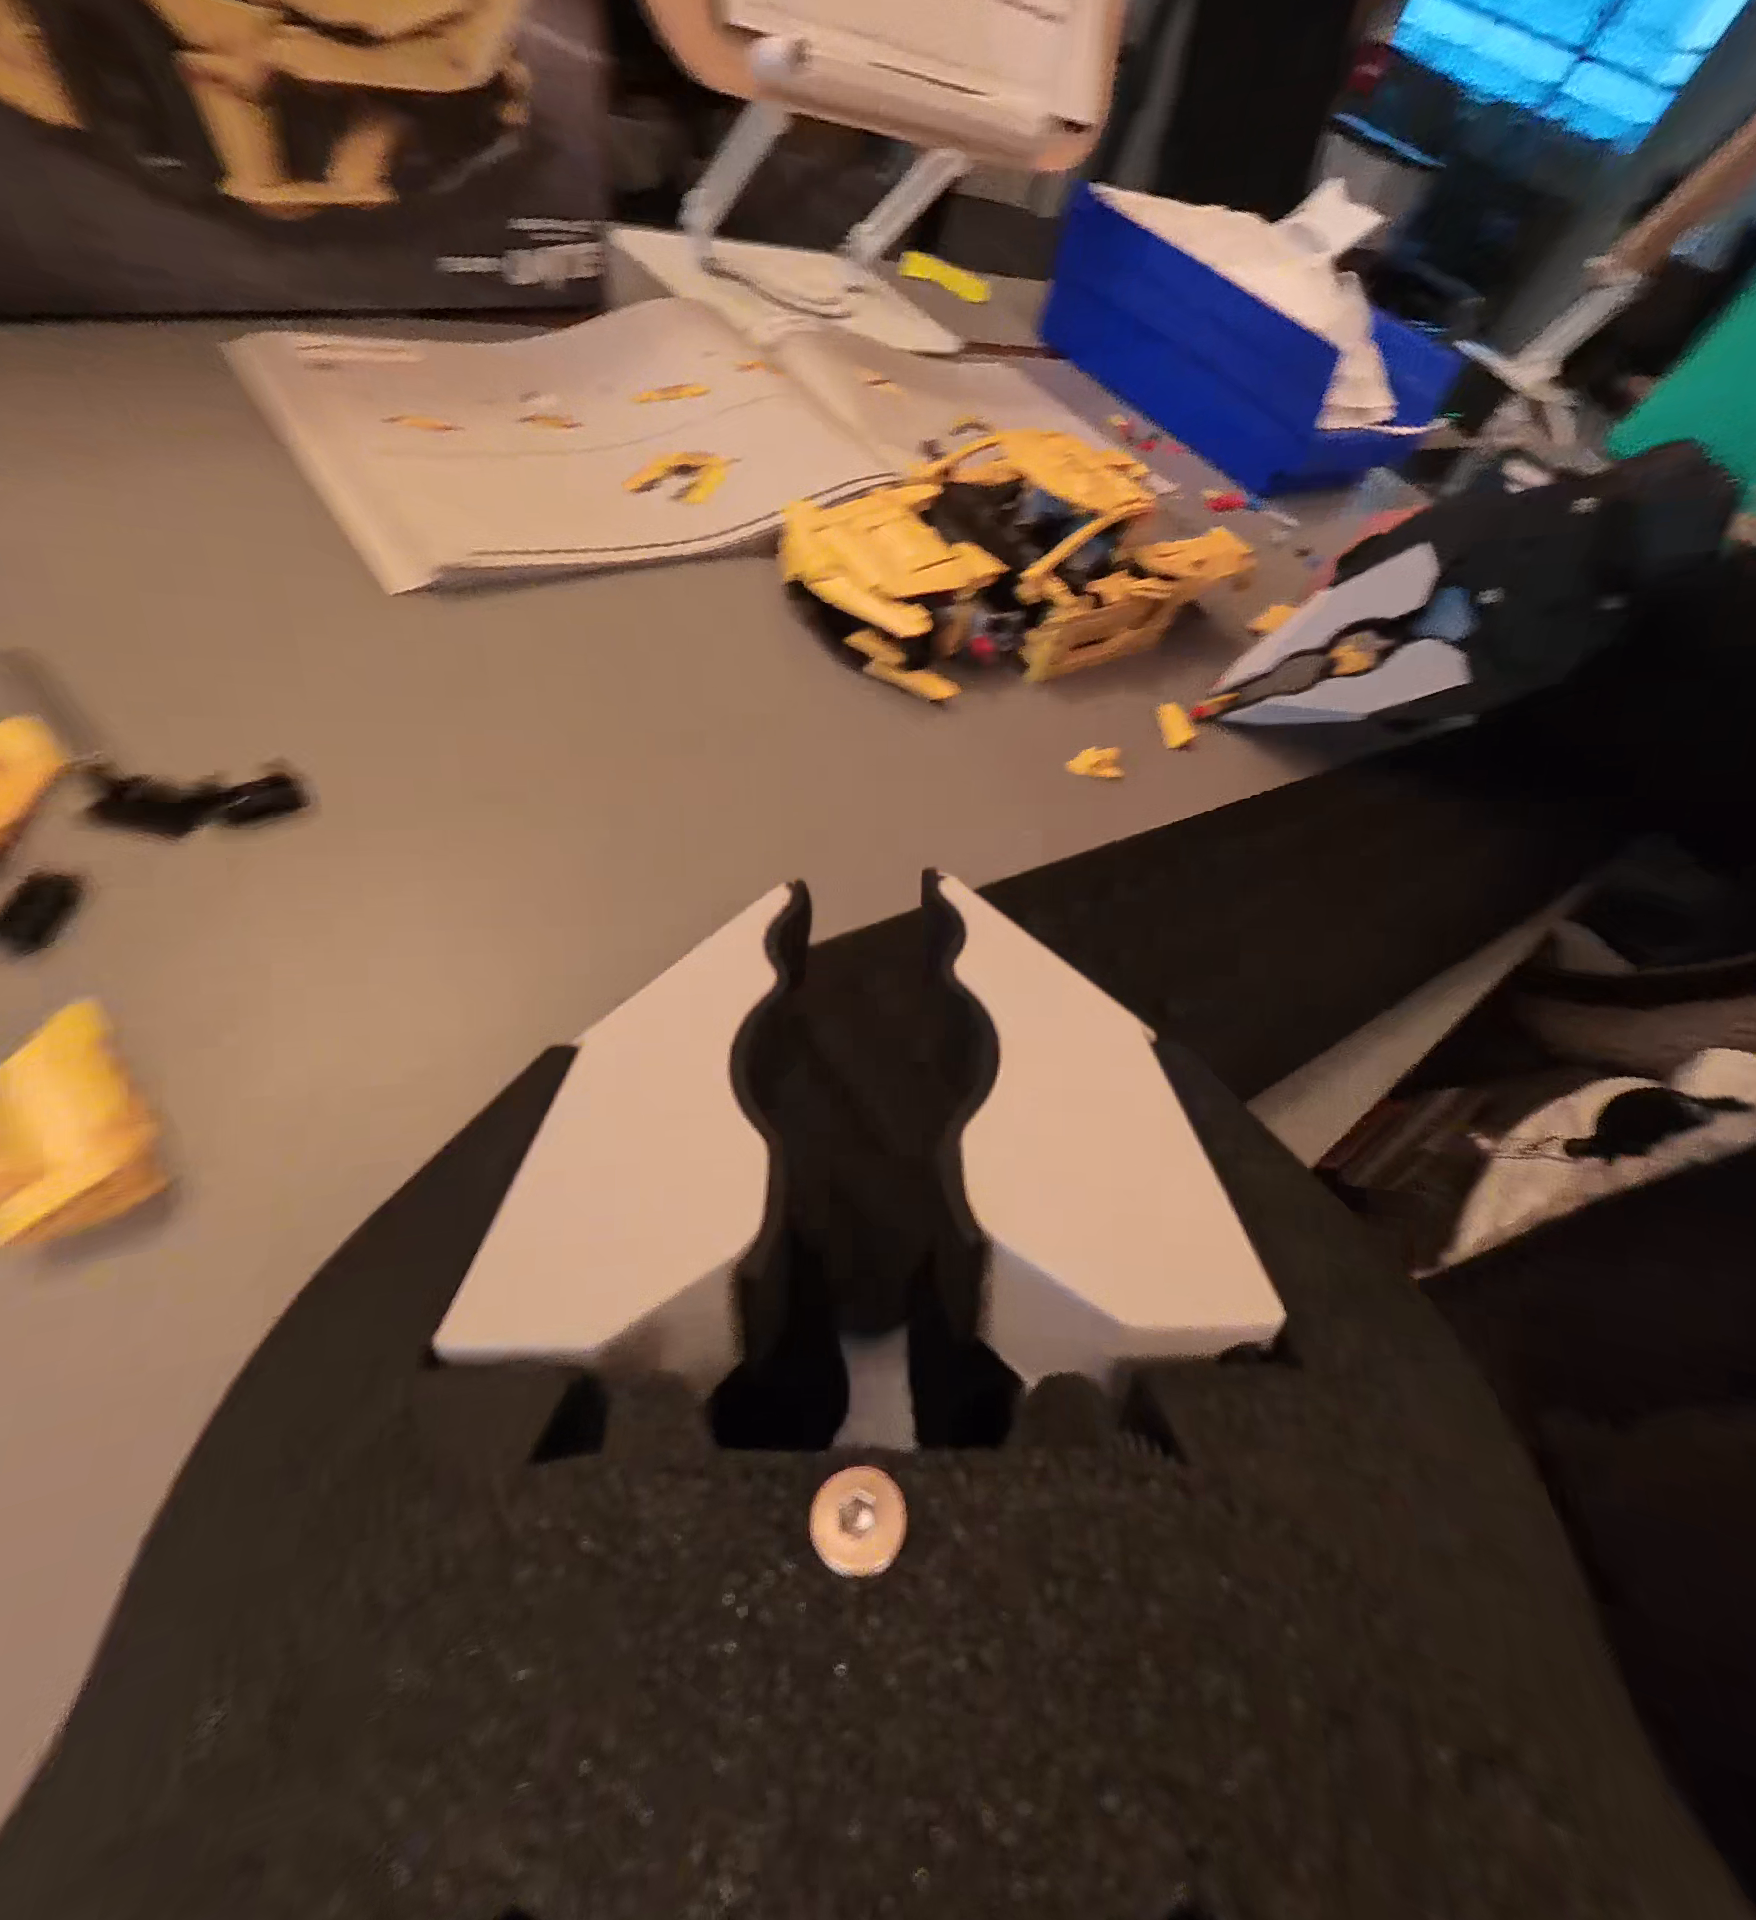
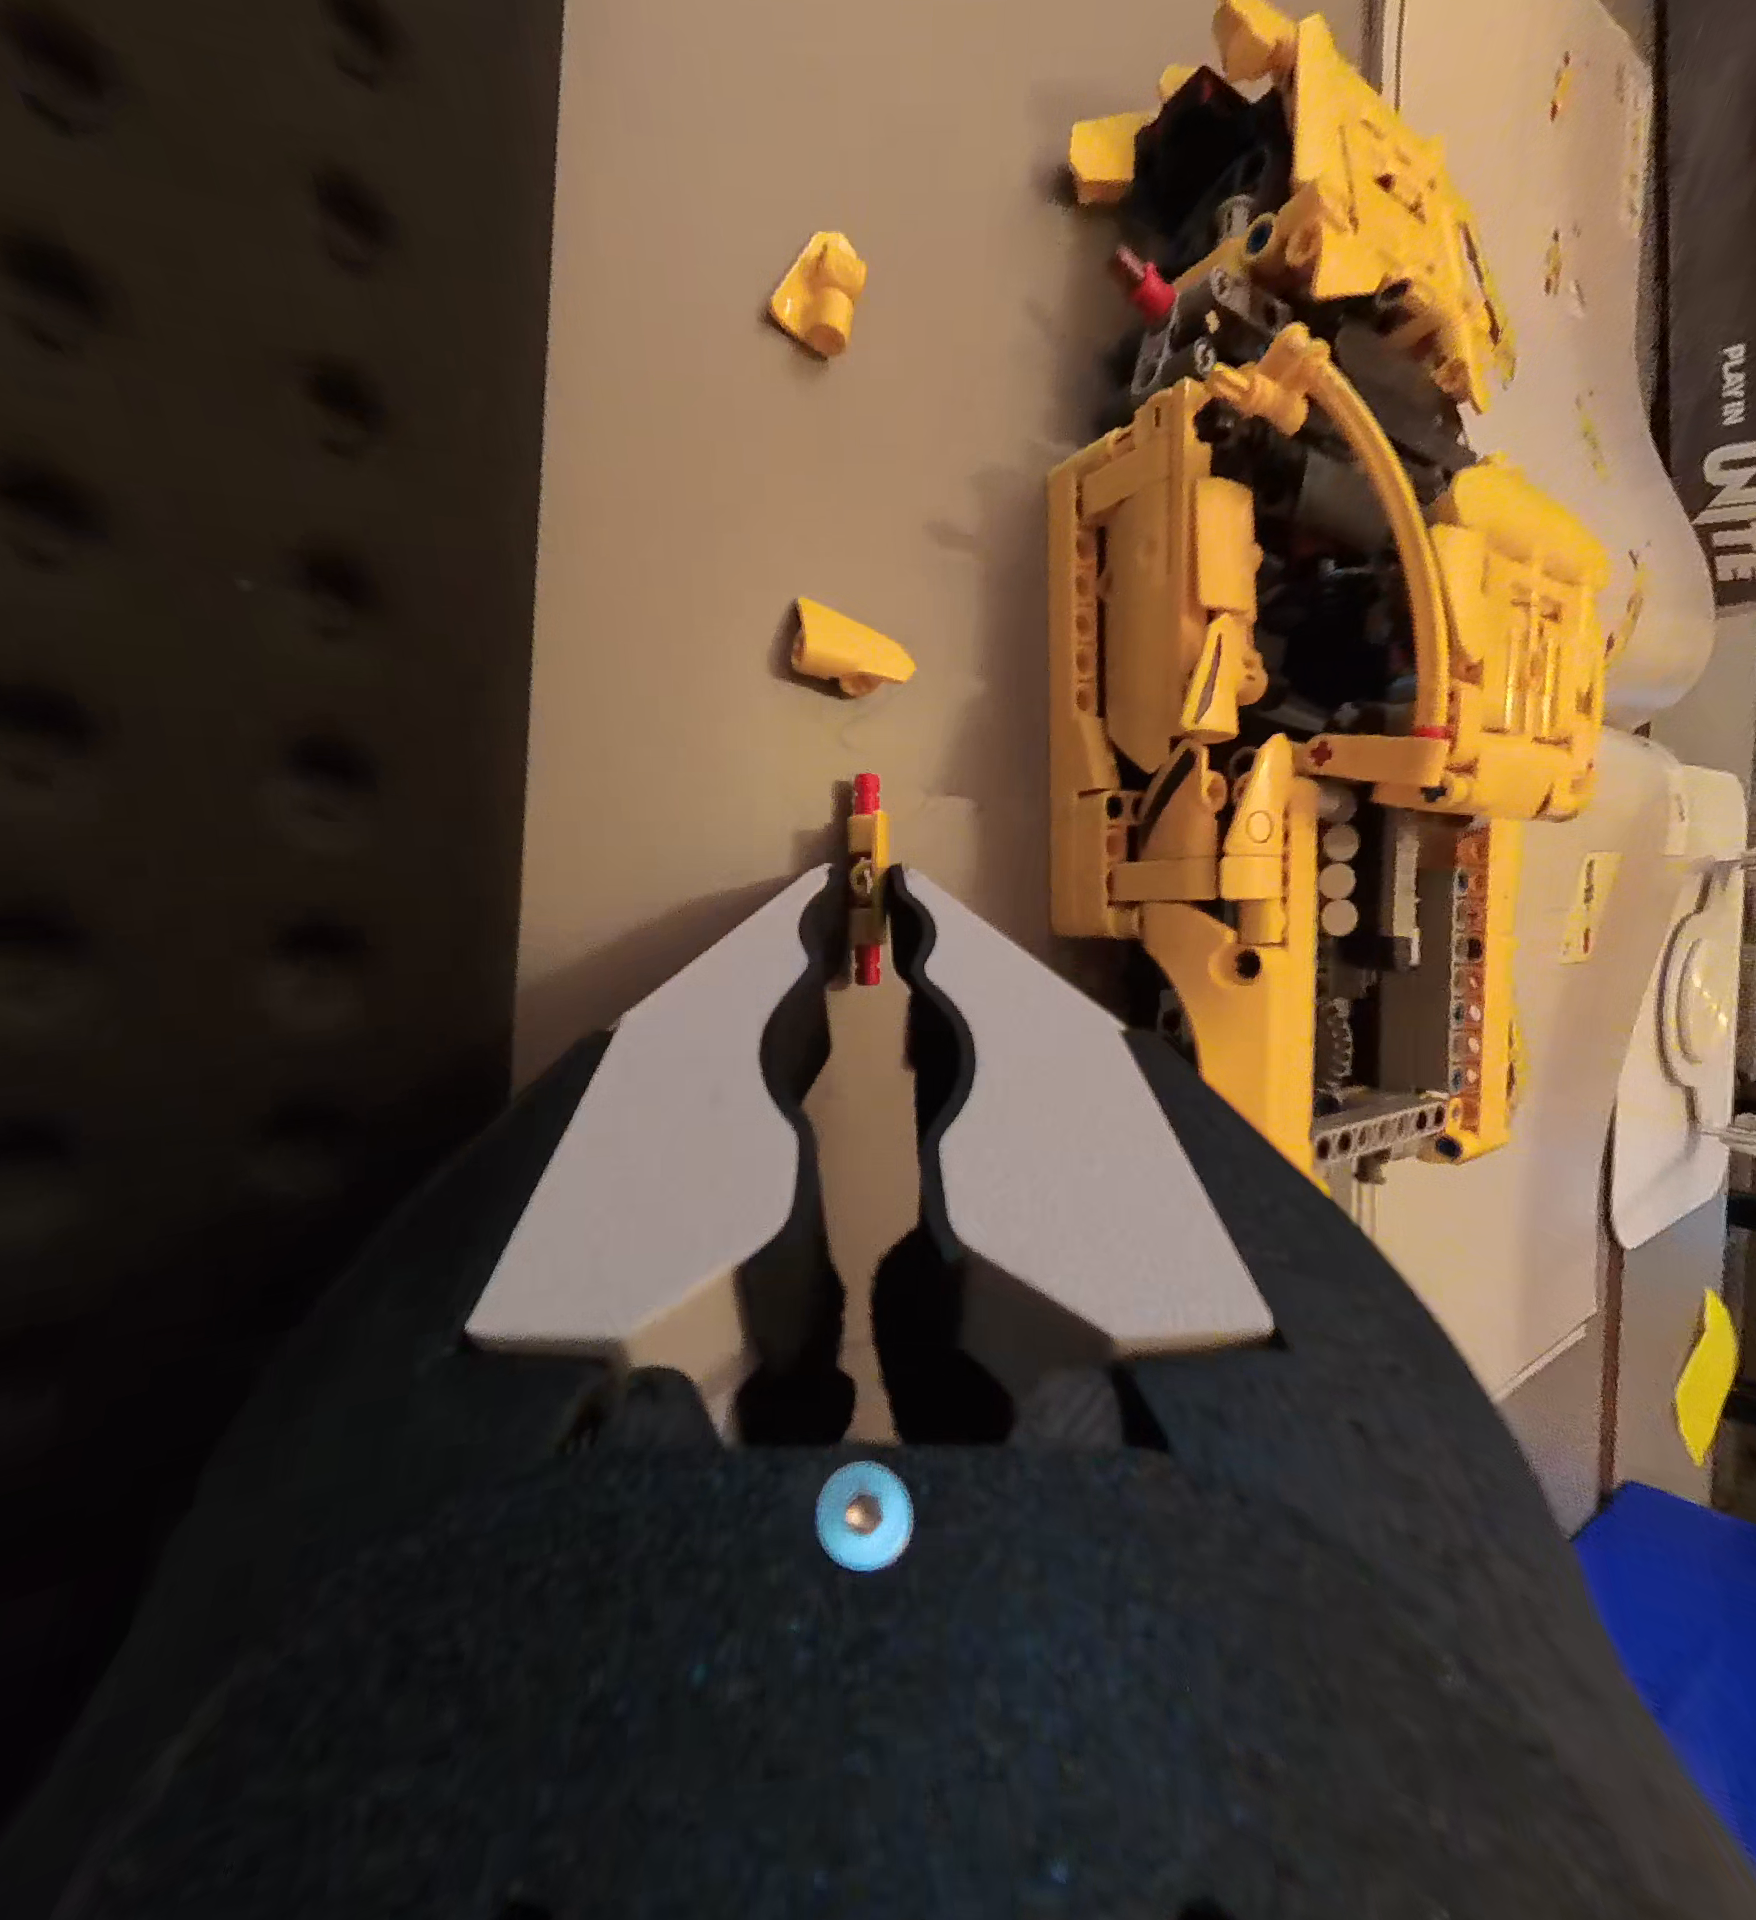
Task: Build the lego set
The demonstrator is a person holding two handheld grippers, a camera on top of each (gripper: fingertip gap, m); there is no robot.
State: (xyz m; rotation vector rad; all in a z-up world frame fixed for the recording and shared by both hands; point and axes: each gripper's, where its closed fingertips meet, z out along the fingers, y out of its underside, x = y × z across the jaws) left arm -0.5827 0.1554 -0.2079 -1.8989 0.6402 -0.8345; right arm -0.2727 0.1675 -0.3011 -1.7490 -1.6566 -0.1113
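Right tool (image 2: 866,881) tips pinching a small yellow-and-red piece (image 2: 866,878) (middle hidden); left tool (image 1: 863,894) parted, empty, surroundings blurred.

A grey desk (image 1: 562,727) carries the half-built yellow lego car (image 1: 1009,561) at centre right, an open instruction booklet (image 1: 541,457) behind it, a blue box (image 1: 1217,343) upper right, loose yellow pieces (image 1: 63,1122) at left

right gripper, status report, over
Right gripper shut on small yellow piece with red pins. Left gripper open, empty. Yellow car alongside, path clear.
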